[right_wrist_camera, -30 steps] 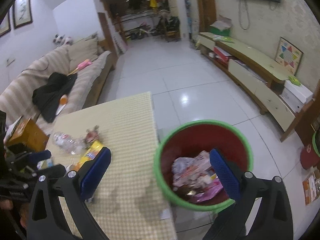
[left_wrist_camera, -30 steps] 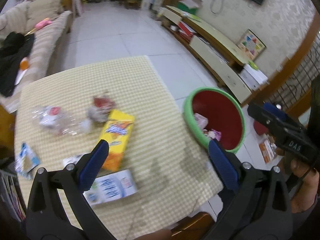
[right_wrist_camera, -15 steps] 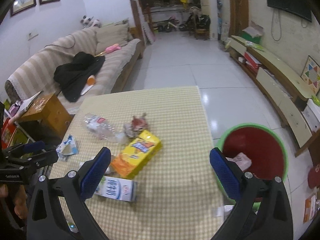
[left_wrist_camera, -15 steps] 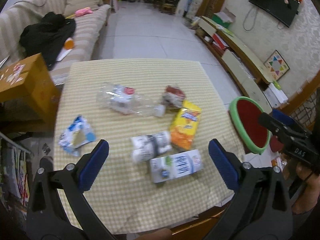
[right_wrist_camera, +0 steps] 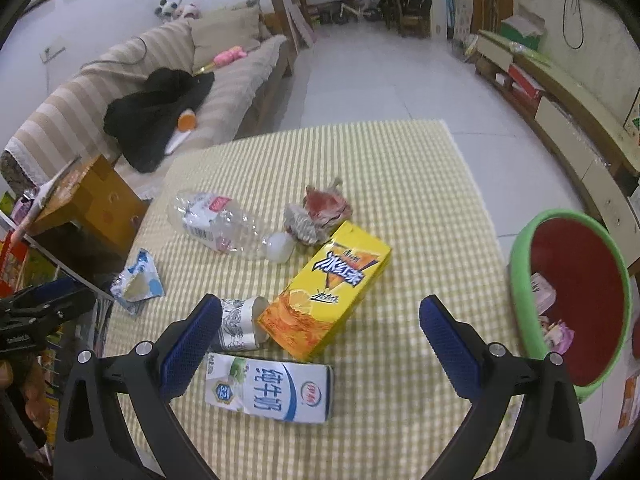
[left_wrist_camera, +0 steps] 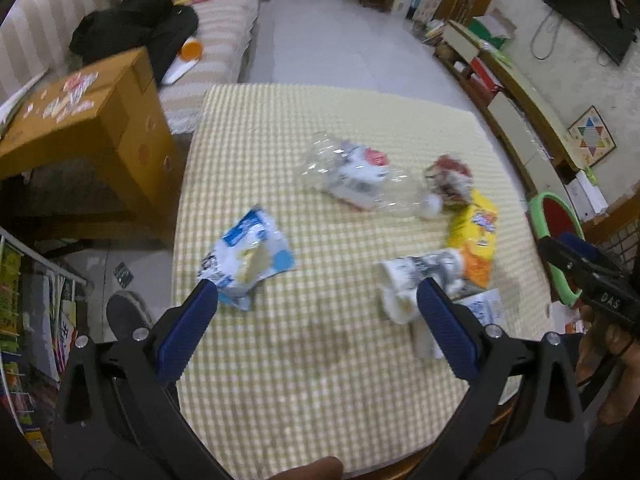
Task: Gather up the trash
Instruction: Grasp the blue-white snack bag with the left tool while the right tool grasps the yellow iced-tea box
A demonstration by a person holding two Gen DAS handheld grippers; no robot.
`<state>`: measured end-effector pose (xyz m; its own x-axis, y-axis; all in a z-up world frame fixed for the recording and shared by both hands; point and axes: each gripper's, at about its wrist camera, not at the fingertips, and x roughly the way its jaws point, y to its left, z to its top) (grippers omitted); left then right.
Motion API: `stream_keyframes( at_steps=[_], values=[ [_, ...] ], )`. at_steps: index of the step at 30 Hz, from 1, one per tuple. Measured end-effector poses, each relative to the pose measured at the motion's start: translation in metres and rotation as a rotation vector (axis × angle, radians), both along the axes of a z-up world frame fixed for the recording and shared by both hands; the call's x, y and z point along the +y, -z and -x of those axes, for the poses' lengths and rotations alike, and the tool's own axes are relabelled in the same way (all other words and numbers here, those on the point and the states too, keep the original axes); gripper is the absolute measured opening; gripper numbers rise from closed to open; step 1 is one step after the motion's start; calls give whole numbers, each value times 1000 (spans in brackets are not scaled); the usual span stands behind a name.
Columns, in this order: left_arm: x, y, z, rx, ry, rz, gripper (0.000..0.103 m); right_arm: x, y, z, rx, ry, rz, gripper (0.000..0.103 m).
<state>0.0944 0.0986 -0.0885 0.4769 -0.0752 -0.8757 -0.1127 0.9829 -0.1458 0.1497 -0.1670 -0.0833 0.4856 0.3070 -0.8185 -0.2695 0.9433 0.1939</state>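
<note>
**Both grippers swing back over the littered table**

Left wrist view: since a second ago the view has shifted from the bin to the table's left side. The left gripper [left_wrist_camera: 318,310] hovers wide open and empty above the checked tablecloth [left_wrist_camera: 280,380], near a blue-white wrapper [left_wrist_camera: 248,258].

Right wrist view: the right gripper [right_wrist_camera: 320,318], equally spread and empty, hangs over a yellow carton [right_wrist_camera: 326,290], white milk carton [right_wrist_camera: 272,392] and crushed bottle [right_wrist_camera: 218,224]; the green-rimmed bin [right_wrist_camera: 524,292] stands beside the table.

R gripper [right_wrist_camera: 320,320] hanging w/ fingers [right_wrist_camera: 191,342] spread wide over the surface [right_wrist_camera: 400,184]; yellow carton [right_wrist_camera: 326,290] & milk carton [right_wrist_camera: 270,392] lying between them, trash bin [right_wrist_camera: 520,280] sitting off to the right.
</note>
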Motion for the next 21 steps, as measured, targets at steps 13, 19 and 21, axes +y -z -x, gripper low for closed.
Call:
stream_keyframes(
  at_steps=[13, 19, 21],
  values=[
    [29, 56, -37, 95, -60, -17, 97, 18, 50, -43, 113, 31, 17, 96],
    [33, 75, -52, 127, -52, -41, 97, 20, 74, -60, 163, 67, 27, 96],
    [34, 80, -54, 135, -54, -43, 97, 19, 81, -64, 180, 77, 33, 96]
  ],
)
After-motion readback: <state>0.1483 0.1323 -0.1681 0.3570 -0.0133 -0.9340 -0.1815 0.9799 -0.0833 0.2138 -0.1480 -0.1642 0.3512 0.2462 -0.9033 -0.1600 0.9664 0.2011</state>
